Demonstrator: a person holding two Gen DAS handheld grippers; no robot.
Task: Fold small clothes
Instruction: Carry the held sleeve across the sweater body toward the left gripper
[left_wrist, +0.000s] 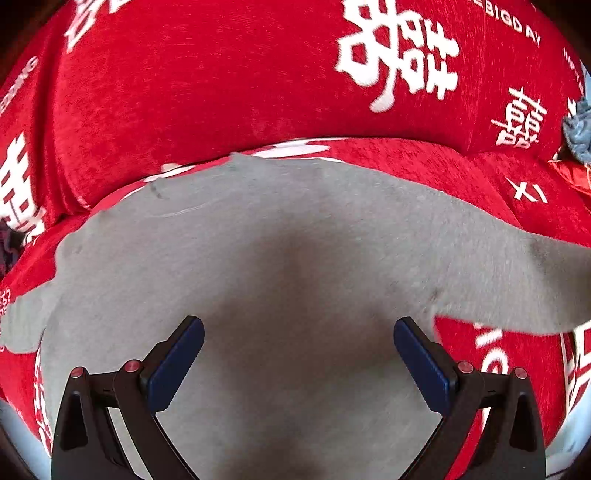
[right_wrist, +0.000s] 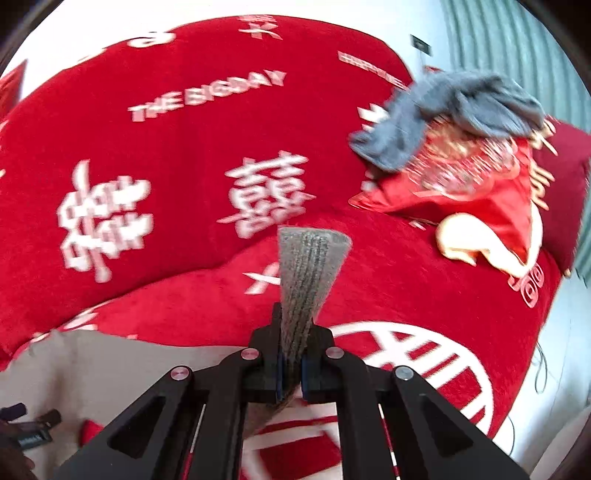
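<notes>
A grey garment (left_wrist: 266, 240) lies spread on a red sofa cover (left_wrist: 207, 85) with white lettering. My left gripper (left_wrist: 299, 350) hangs open just above the garment's middle, its blue pads (left_wrist: 177, 365) wide apart and nothing between them. In the right wrist view my right gripper (right_wrist: 291, 373) is shut on the garment's ribbed cuff (right_wrist: 310, 262), which stands up from the jaws above the cover. The sleeve runs off to the right edge in the left wrist view. The rest of the grey garment (right_wrist: 110, 365) shows at lower left in the right wrist view.
A crumpled blue-grey cloth (right_wrist: 454, 110) lies on a red embroidered cushion (right_wrist: 476, 184) at the sofa's far right. The same cloth (left_wrist: 580, 129) shows at the right edge of the left wrist view. A pale wall and curtain stand beyond the sofa.
</notes>
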